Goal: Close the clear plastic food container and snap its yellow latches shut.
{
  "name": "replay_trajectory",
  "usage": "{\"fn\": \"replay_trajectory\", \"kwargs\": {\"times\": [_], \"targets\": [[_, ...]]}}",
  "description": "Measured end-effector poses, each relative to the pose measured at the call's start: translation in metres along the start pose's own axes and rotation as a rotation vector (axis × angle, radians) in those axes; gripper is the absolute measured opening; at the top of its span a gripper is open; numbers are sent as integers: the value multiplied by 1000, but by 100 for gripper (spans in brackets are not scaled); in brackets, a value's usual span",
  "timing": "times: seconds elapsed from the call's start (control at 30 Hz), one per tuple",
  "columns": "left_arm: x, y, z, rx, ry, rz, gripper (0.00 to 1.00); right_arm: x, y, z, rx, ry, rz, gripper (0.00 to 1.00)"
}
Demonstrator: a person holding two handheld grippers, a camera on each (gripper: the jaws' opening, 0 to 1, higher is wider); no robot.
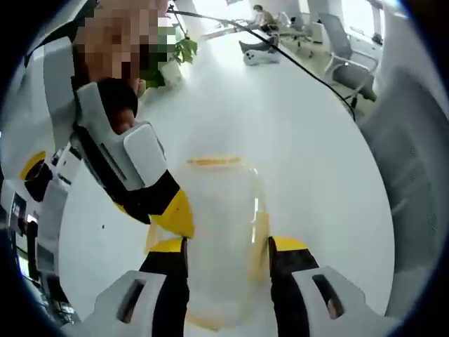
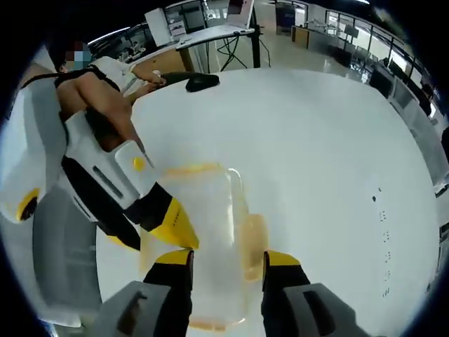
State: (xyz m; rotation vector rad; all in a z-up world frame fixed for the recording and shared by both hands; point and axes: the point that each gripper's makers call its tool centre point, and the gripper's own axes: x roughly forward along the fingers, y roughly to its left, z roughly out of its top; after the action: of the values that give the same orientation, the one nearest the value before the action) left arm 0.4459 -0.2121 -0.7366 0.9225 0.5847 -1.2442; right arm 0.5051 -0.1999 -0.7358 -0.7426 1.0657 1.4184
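A clear plastic food container (image 1: 217, 210) with yellow latches lies on the white table (image 1: 309, 154); one yellow latch (image 1: 214, 161) shows at its far end and another latch (image 1: 261, 235) on its right side. My left gripper (image 1: 228, 249) stands open, its jaws straddling the container's near part from above. The other gripper's yellow tip (image 1: 179, 214) touches the container's left edge. In the right gripper view the container (image 2: 207, 210) lies the same way, my right gripper (image 2: 226, 261) open over it, and the other gripper's tip (image 2: 175, 225) rests at its left rim.
A potted plant (image 1: 175, 53), a black cable (image 1: 302, 67) and office chairs (image 1: 351, 56) stand beyond the table. A black object (image 2: 200, 83) lies at the table's far edge, with desks and monitors (image 2: 189, 31) behind it. A person stands close at the left.
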Motion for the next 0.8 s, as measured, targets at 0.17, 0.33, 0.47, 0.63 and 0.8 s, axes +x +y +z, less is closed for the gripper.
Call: {"fn": "replay_trajectory", "kwargs": {"times": [0.17,0.33,0.47,0.63,0.8], "targets": [[1,1,0,-1,-8,18,44,2,1,0,1,27,32,32],[2,1,-1,22,-5,36,43,3,-2,-1,-3,31,67,33],[2,1,-2,32,-6,49,42,3,0,-2,1,36,90,33],[3,2,-3,47,-25,57,41,4,1,-2,0,32,105,32],[3,7,-6,53,-4,85,37,11,8,9,-13,14,156,28]]}}
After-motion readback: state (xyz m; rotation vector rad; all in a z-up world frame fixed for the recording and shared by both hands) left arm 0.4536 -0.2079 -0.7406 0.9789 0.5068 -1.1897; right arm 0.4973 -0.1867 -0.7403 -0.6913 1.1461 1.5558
